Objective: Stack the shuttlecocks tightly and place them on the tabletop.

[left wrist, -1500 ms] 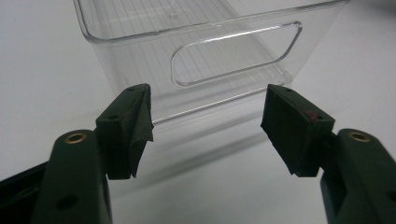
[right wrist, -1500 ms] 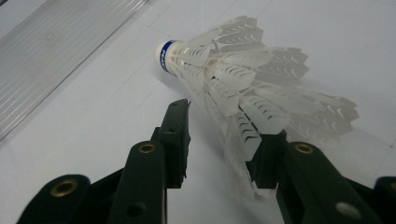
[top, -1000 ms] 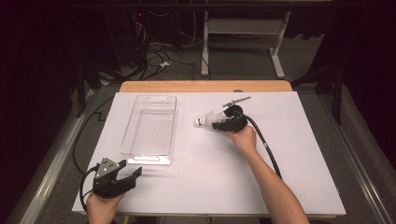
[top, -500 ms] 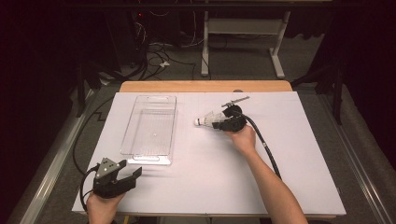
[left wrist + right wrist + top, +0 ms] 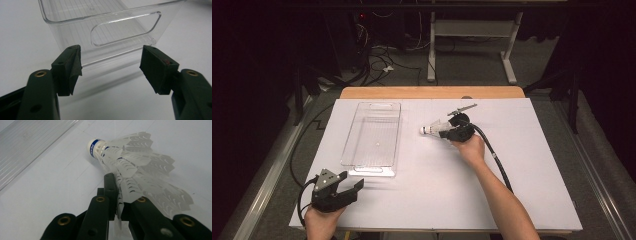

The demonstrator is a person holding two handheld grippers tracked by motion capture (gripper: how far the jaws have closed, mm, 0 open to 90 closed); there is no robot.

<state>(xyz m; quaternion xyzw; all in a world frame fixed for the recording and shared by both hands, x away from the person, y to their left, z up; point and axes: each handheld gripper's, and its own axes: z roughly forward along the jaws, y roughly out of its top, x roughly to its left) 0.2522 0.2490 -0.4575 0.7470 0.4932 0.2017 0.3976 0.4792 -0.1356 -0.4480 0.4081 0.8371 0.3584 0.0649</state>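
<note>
Right gripper (image 5: 117,195): jaws have just been closing and now pinch the feather skirt of the shuttlecock (image 5: 130,162).
Shuttlecock: near the desk's (image 5: 532,200) far edge, cork end toward the clear bin (image 5: 373,132).
Left gripper (image 5: 110,66): jaws apart, nothing between them, at the near left corner, facing the bin's handle end.

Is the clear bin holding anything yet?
Empty: the clear bin shows only its bare ribbed floor, and the shuttlecock lies outside on the table, pinched by the right gripper.
</note>
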